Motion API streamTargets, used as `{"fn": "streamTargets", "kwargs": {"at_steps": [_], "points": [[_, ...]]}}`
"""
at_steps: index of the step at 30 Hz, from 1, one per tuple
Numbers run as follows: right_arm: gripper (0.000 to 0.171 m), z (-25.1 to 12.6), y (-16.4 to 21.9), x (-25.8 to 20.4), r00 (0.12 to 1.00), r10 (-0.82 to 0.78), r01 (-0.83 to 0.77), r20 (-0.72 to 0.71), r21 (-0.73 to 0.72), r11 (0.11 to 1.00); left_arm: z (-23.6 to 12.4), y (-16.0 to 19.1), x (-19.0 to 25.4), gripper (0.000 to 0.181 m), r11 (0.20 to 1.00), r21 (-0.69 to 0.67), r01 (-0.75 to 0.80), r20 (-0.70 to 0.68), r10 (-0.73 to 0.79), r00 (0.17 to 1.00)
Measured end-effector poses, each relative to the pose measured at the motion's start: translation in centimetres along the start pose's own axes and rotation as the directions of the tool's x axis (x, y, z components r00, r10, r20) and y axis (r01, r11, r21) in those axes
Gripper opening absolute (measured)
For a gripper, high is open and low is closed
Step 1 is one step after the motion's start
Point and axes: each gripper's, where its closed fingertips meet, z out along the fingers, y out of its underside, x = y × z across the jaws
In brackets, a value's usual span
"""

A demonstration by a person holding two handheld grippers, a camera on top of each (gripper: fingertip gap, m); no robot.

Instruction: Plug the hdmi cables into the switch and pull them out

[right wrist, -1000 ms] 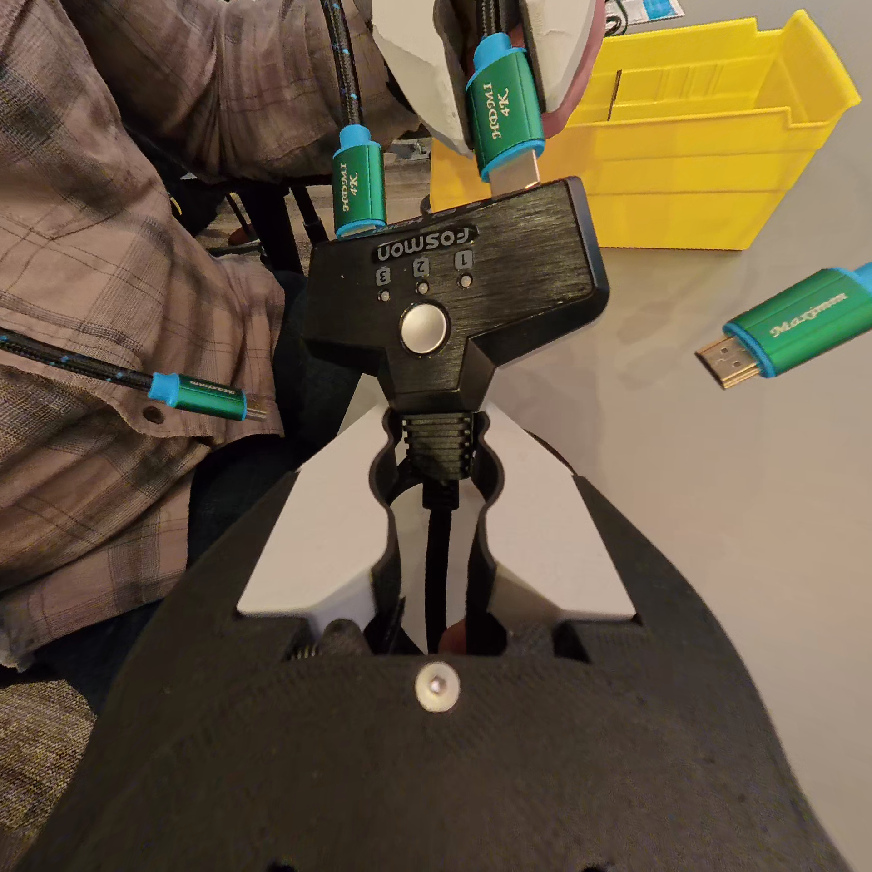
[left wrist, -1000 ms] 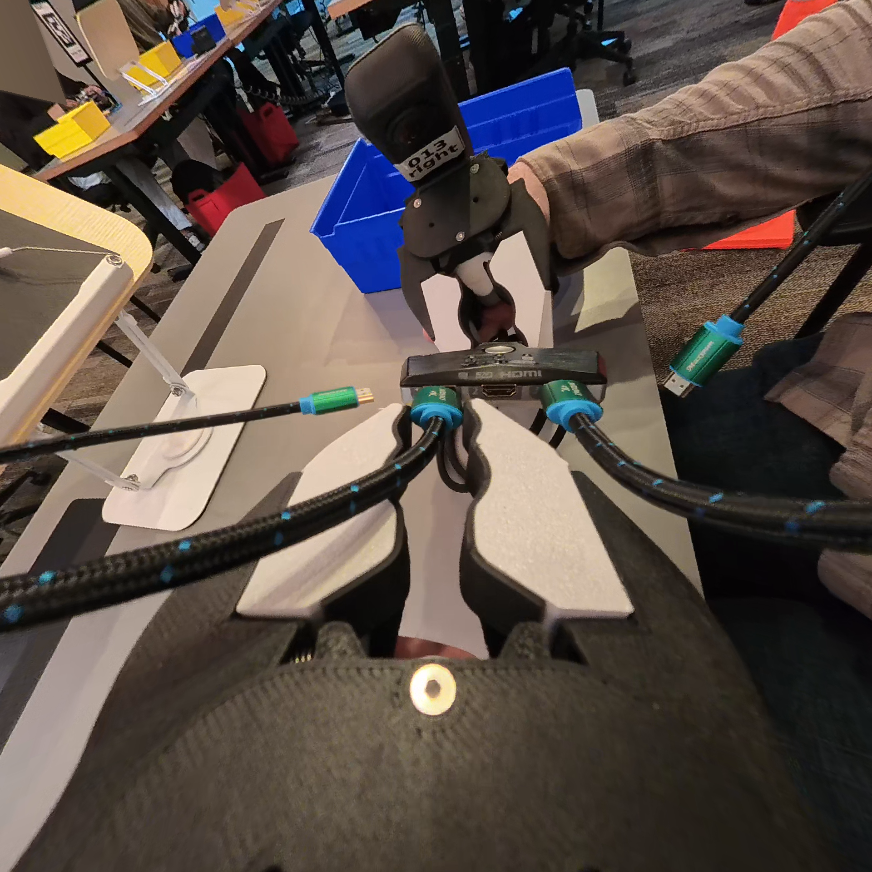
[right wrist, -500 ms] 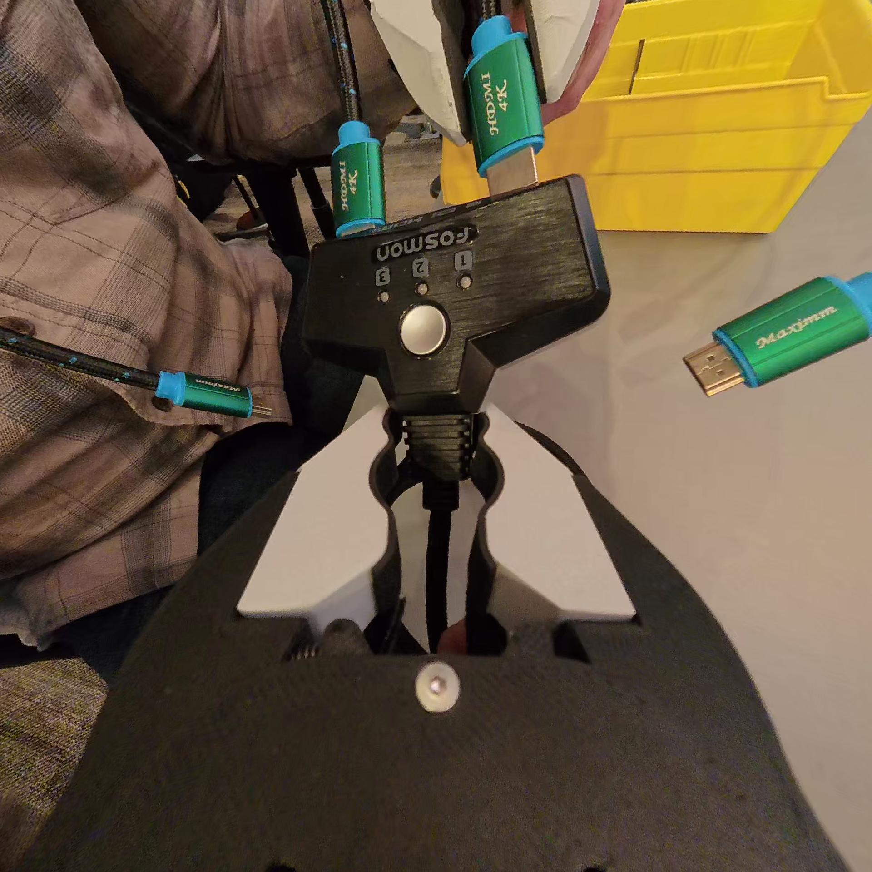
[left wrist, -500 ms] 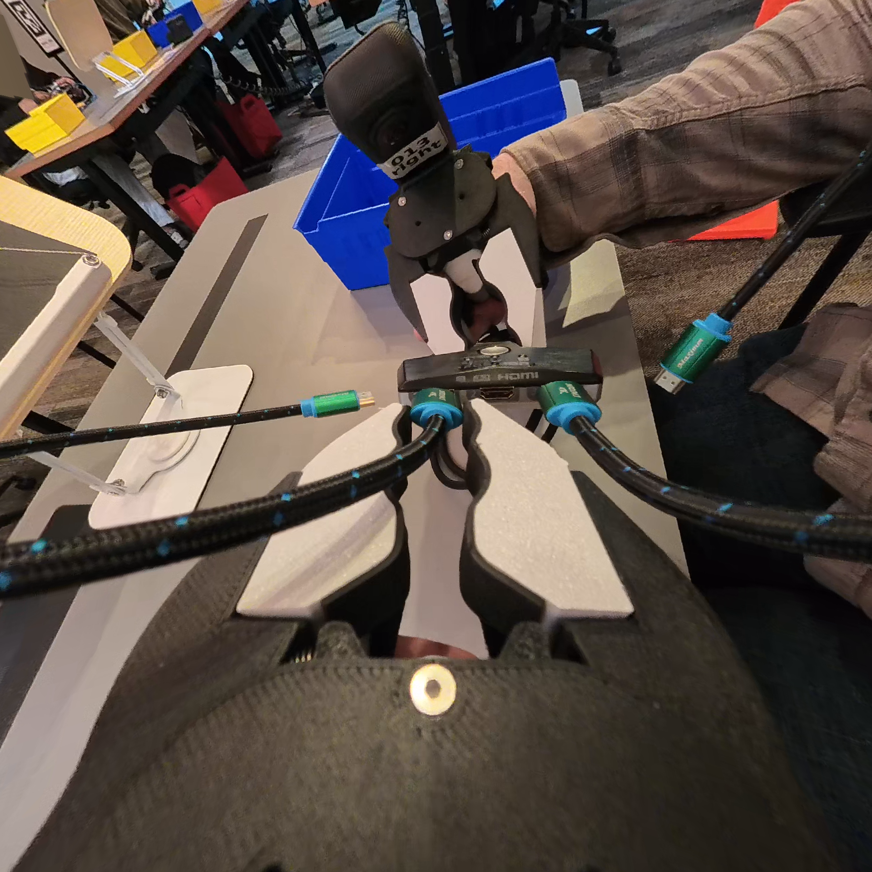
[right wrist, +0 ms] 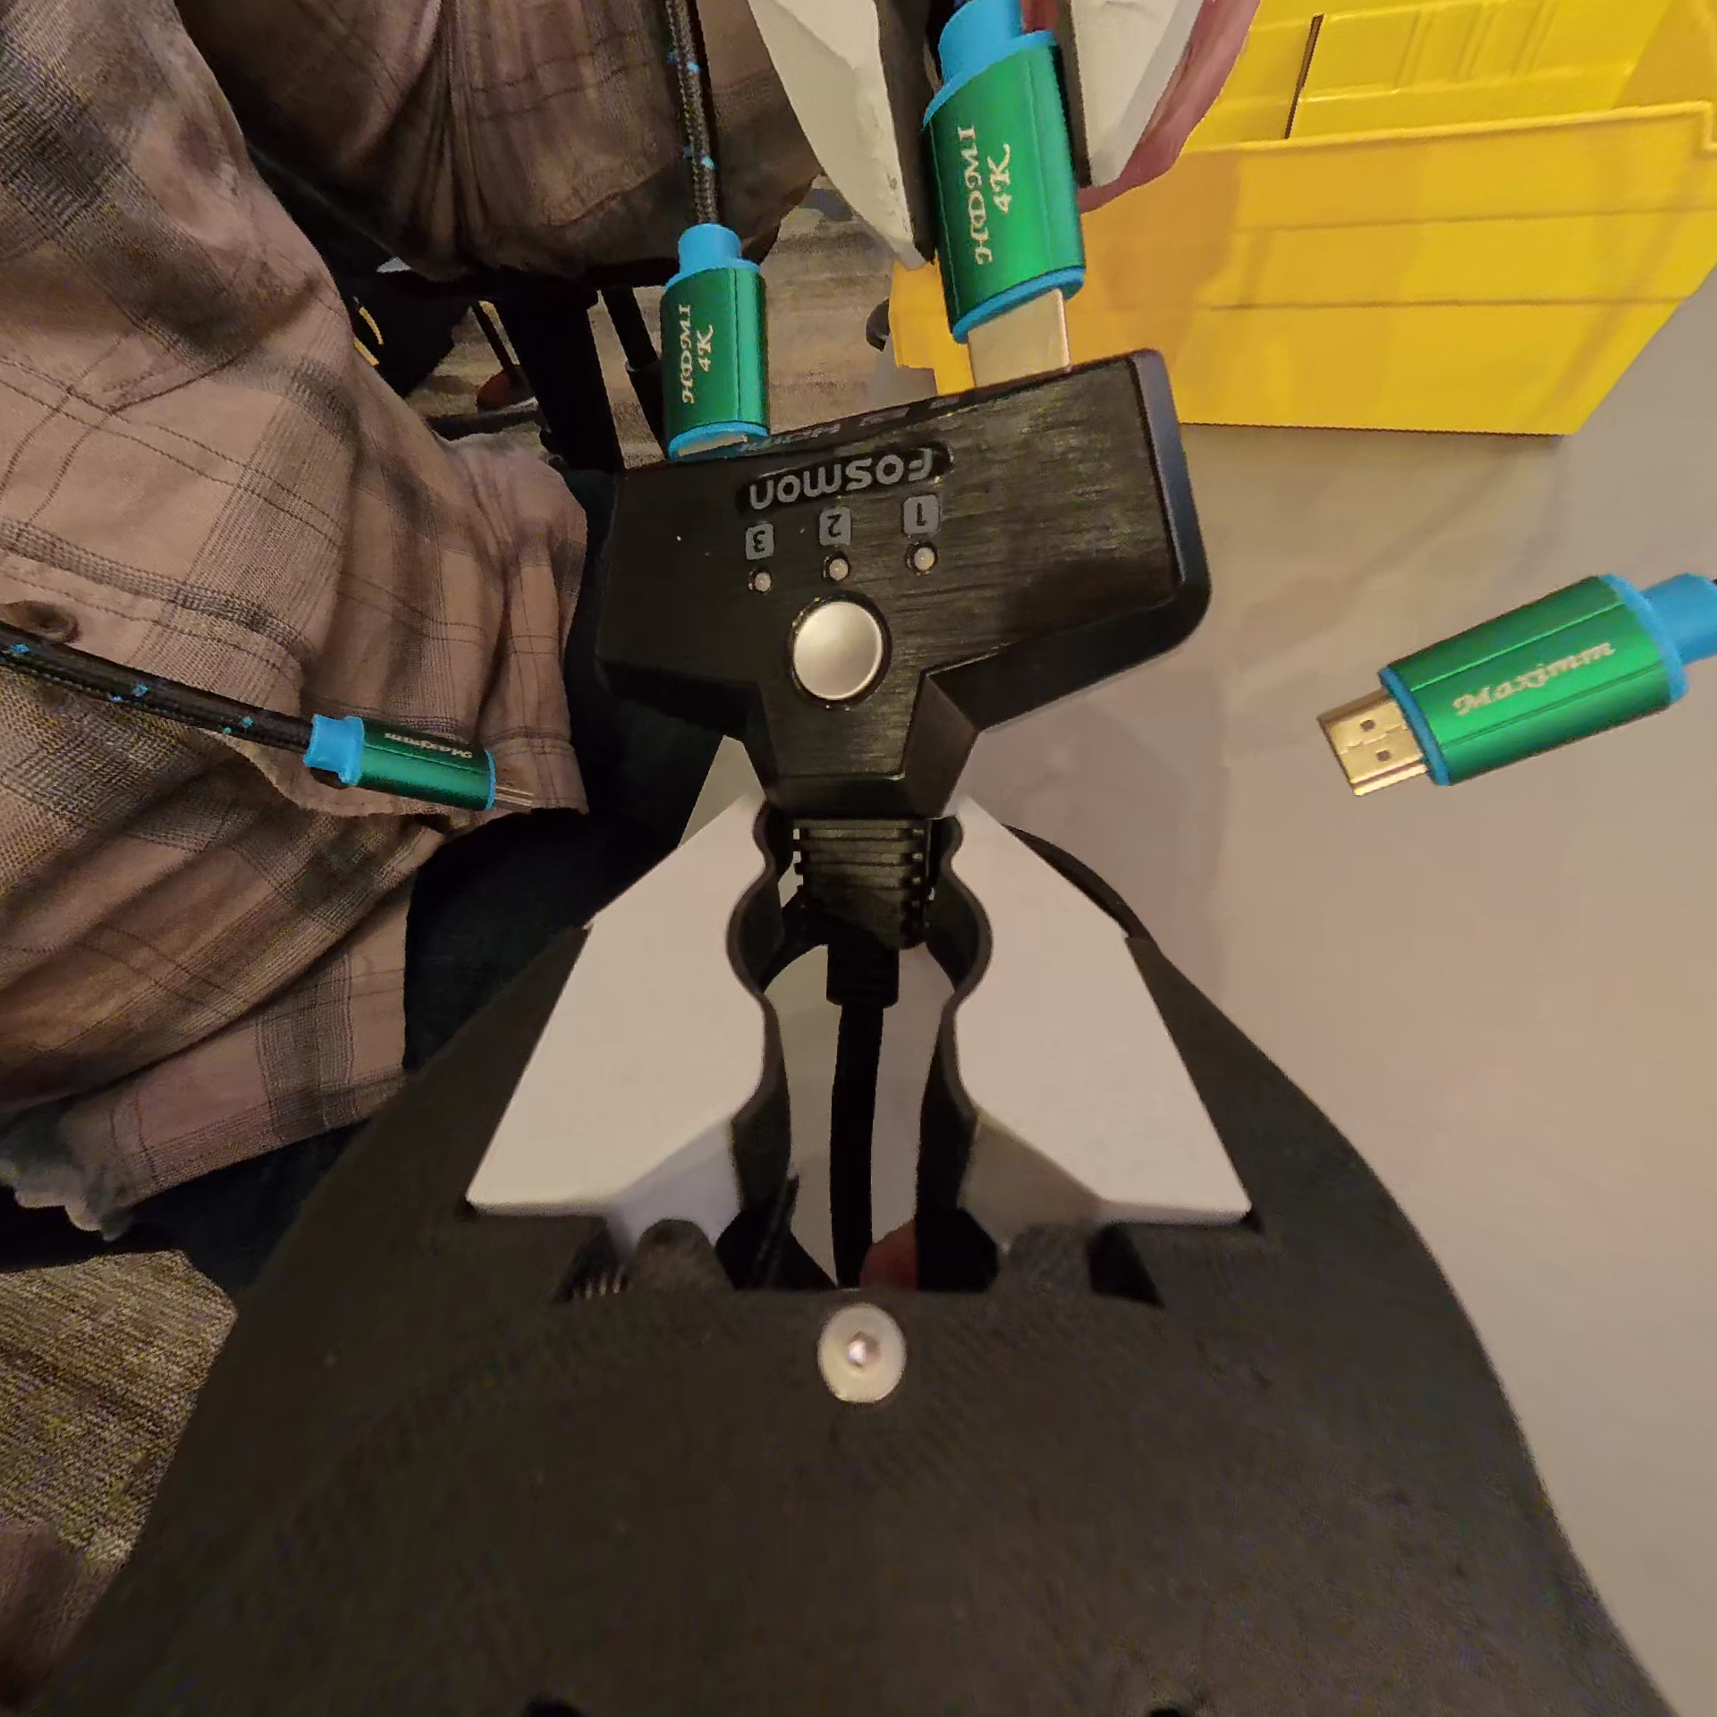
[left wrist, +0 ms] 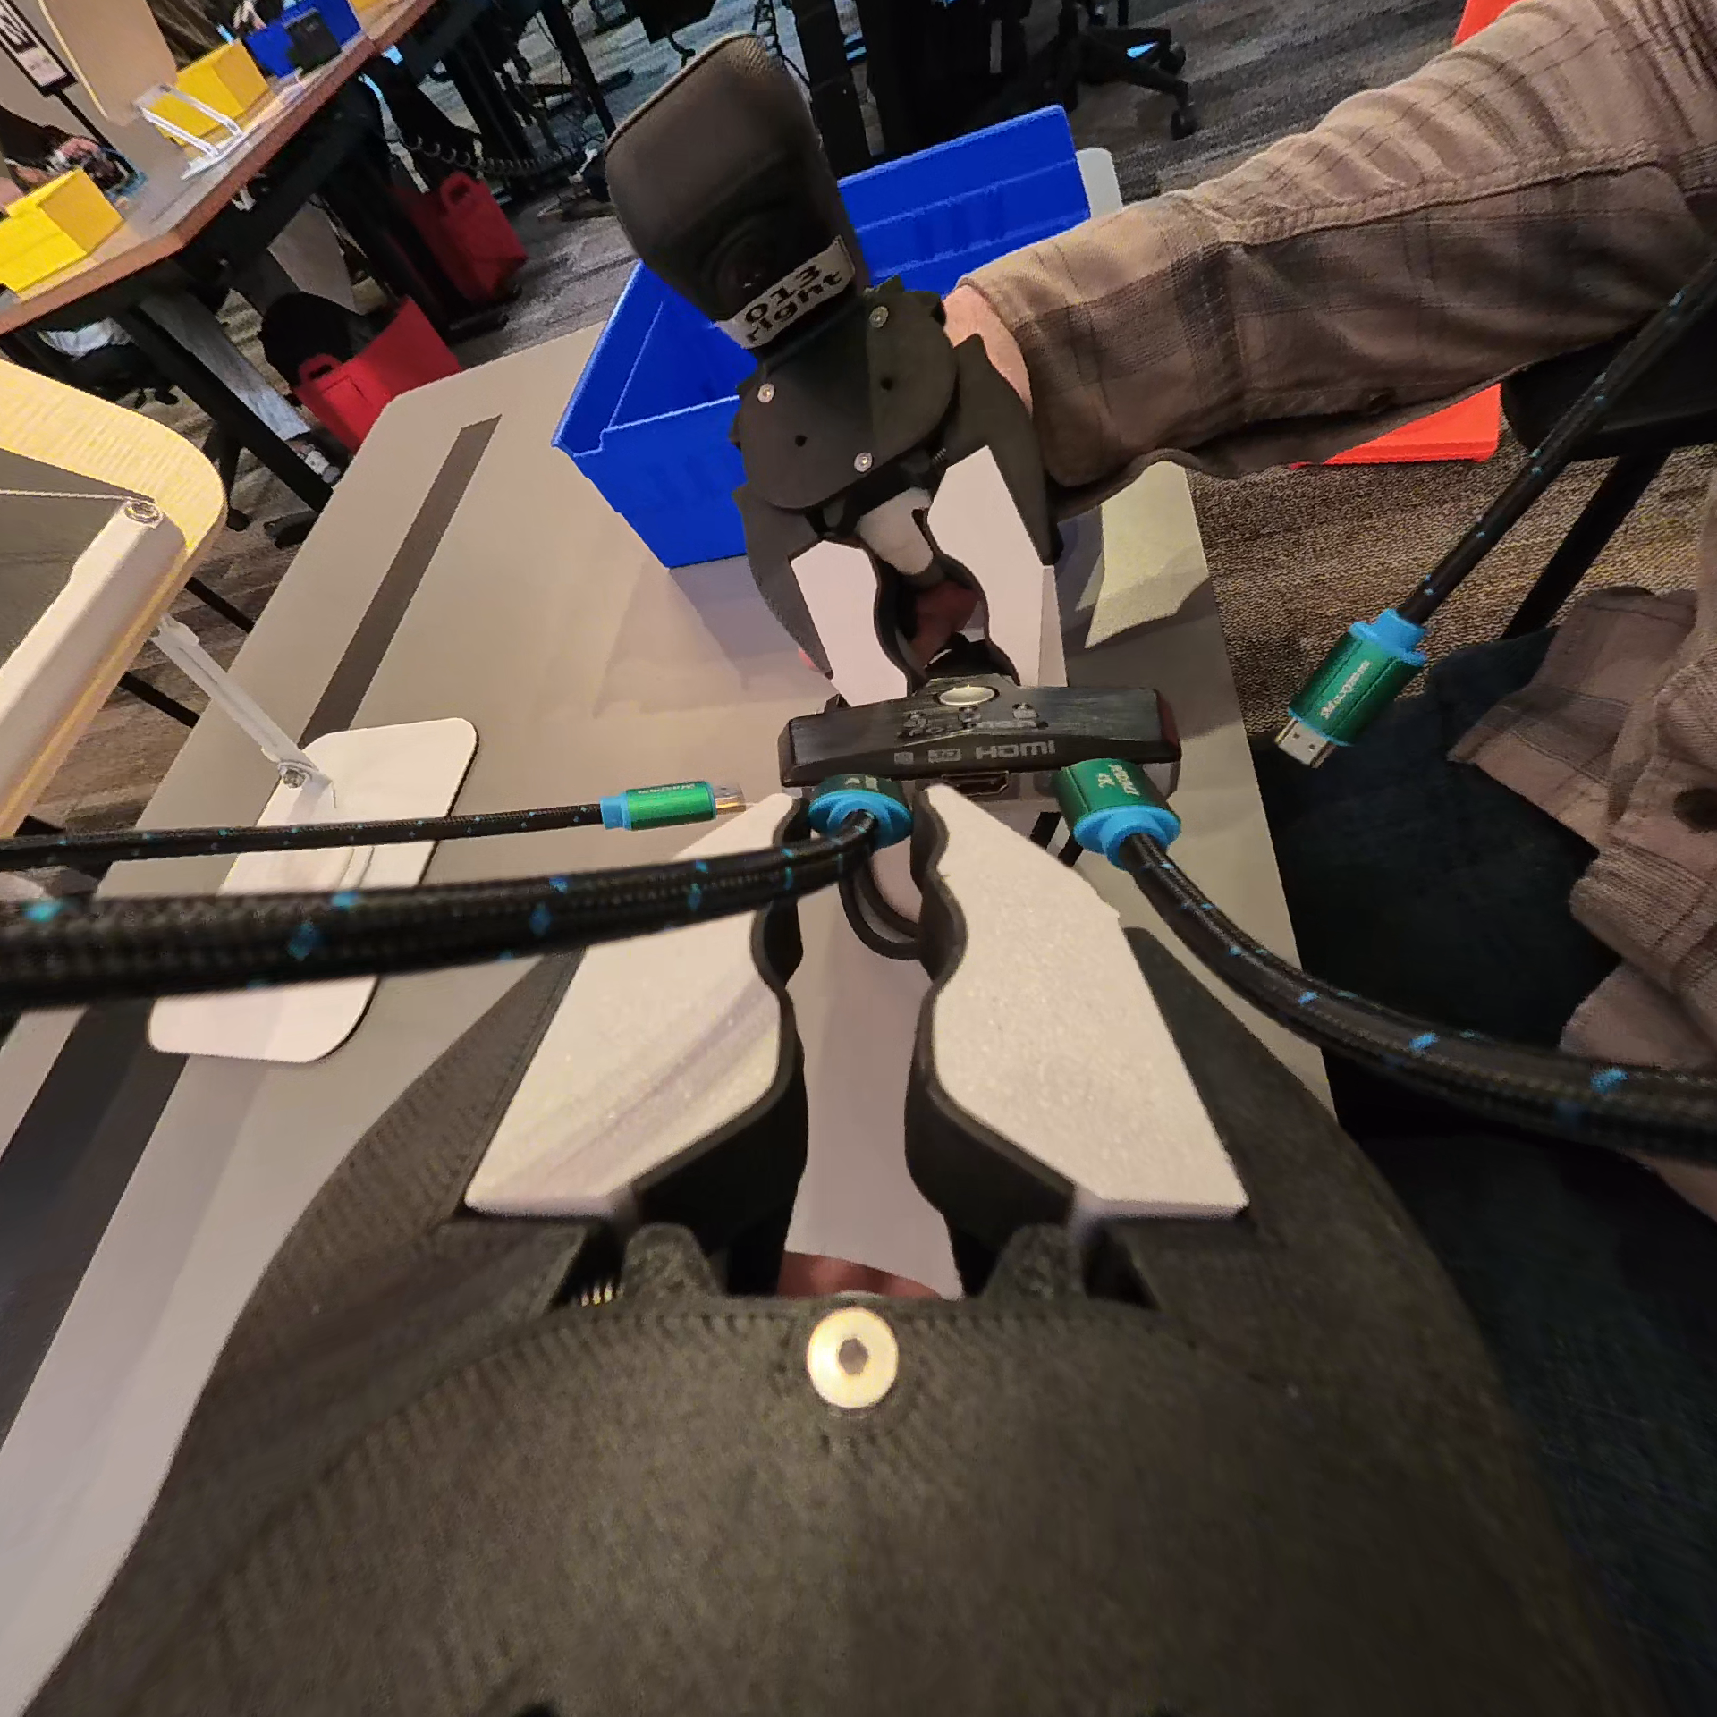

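1. The right gripper (right wrist: 859,883) is clamped on the ribbed strain relief at the tail of the black HDMI switch (right wrist: 883,576), holding it just above the grey tabletop (right wrist: 1394,1022).
2. The left gripper (left wrist: 859,836) is closed around a green-and-blue HDMI plug (right wrist: 1008,186). Over the last second more of that plug's bare metal tip has come to show at the switch's edge, so it is sliding out; I judge the pull-out step underway, not finished.
3. A second HDMI plug (right wrist: 714,358) sits seated in the far port, and the middle port (left wrist: 976,785) is vacant.
4. Two loose plugs hang free: one (right wrist: 1524,692) beside the switch over the tabletop, another (right wrist: 399,762) near the plaid sleeve (right wrist: 232,557).
5. Hard to tell: the ports face away from the right wrist view, so how deep either tip sits is unclear, and the left gripper's fingers are cut off at that view's top edge.
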Motion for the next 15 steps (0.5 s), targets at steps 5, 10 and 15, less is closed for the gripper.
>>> {"fn": "streamTargets", "kwargs": {"at_steps": [5, 10, 15], "points": [[0.024, 0.2, 0.3, -0.1, 1.000, -0.008, 0.008, -0.004, -0.035, 0.999, 0.3, -0.1, 0.1, 0.020, 1.000, 0.017, 0.011, -0.001, -0.011, 1.000], [0.024, 0.5, 0.1, 0.1, 1.000, -0.021, 0.020, -0.021, -0.045, 0.999, 0.8, 0.3, 0.5, 0.019, 1.000, -0.006, -0.011, -0.012, 0.011, 1.000], [0.024, 0.7, 0.6, 0.7, 0.998, -0.018, 0.015, -0.053, -0.062, 0.998, 1.4, 1.1, -0.2, 0.015, 1.000, -0.017, 0.022, 0.023, -0.022, 1.000]]}}
